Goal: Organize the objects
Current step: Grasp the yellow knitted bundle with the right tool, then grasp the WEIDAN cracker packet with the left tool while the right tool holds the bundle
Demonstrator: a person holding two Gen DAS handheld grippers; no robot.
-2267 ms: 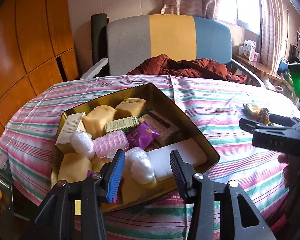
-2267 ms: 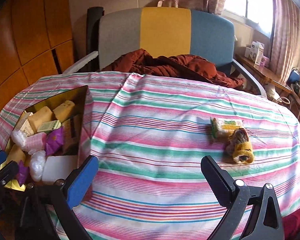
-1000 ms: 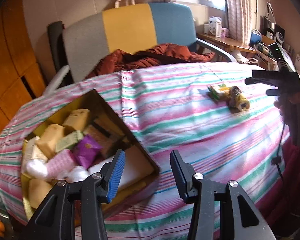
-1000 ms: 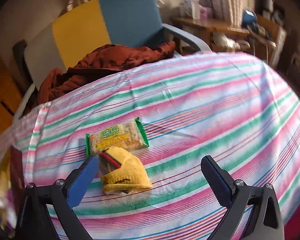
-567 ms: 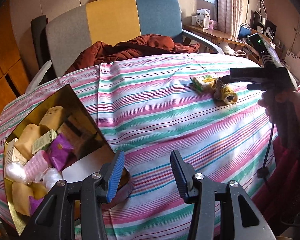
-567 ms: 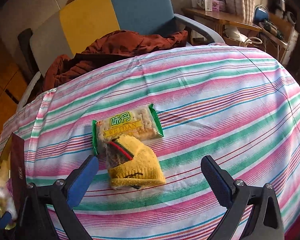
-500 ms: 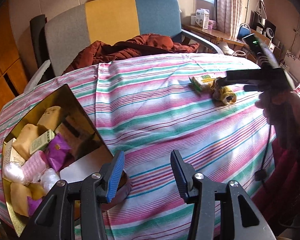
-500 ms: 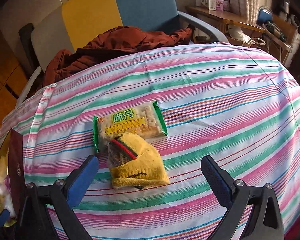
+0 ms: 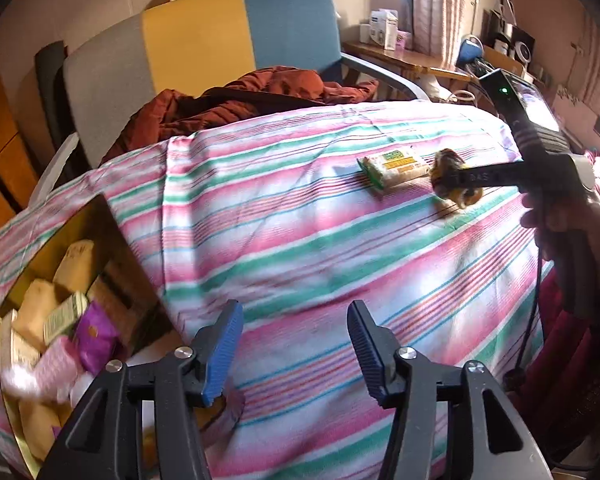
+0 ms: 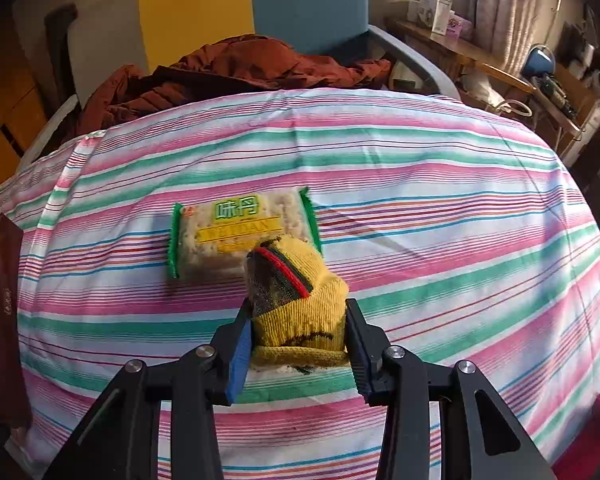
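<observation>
A: Where is the yellow sock bundle (image 10: 300, 304) now?

B: In the right wrist view it sits in the lower middle of the frame, on the striped tablecloth (image 10: 440, 208), between the jaws of the right gripper (image 10: 298, 338). Its far end, with the red and green band, overlaps the lower edge of the snack packet (image 10: 240, 232) just above it.

A: And the jaws?

B: They have just been closing, and both pads press on the sides of the bundle, so it is clamped. The bundle's long axis runs away from the camera, along the fingers.

A: Which way must it go?

B: I judge toward the gold tin (image 9: 108, 232), at the lower left of the left wrist view, already full of packets. In that view the bundle is at the upper right, so the tin is well apart from it.

A: The left gripper (image 9: 292, 348)?

B: Its jaws have just been opening; they stand apart with nothing between them, near the tin's corner.
</observation>
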